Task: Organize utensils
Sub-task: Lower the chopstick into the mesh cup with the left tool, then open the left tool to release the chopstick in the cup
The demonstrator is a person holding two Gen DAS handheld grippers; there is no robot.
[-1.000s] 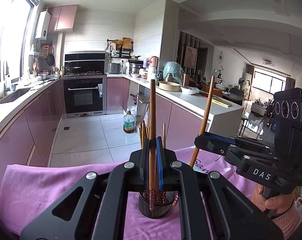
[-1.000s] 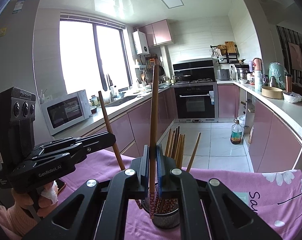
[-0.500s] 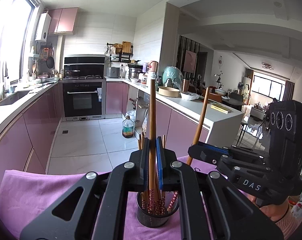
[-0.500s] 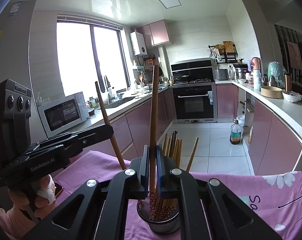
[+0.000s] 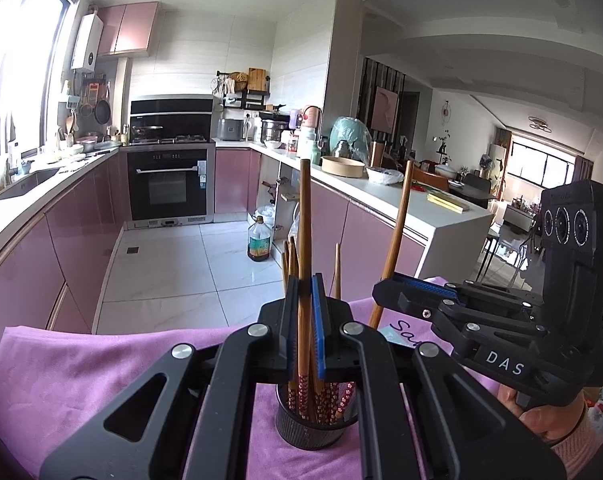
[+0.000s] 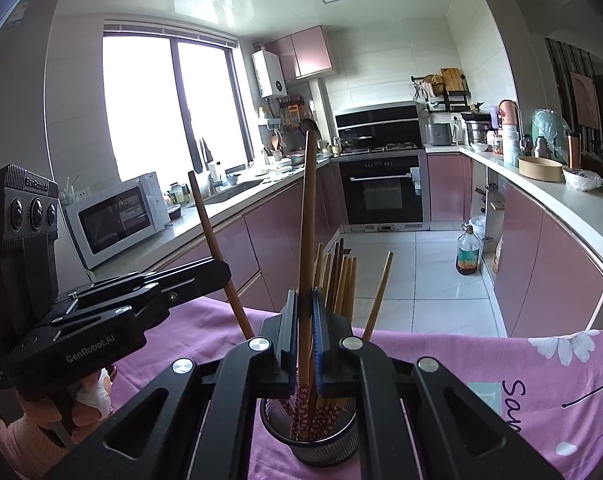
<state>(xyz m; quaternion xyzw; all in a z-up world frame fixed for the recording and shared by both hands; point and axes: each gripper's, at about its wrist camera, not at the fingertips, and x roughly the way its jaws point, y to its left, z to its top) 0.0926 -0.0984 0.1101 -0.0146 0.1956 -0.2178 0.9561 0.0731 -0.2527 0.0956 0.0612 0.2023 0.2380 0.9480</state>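
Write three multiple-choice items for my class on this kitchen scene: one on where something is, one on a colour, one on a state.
1. Where does the mesh holder stand?
A. in the sink
B. on the cloth
C. on the floor

2. What colour is the cloth?
A. green
B. white
C. purple-pink

3. What are the left tongs doing?
A. gripping a chopstick
B. hanging open
C. lying on the counter

Answers:
1 B, the holder's base sits on the cloth below both tongs.
2 C, the cloth is purple-pink with white flowers.
3 A, the jaws pinch an upright chopstick over the holder; the right tongs hold another chopstick likewise.
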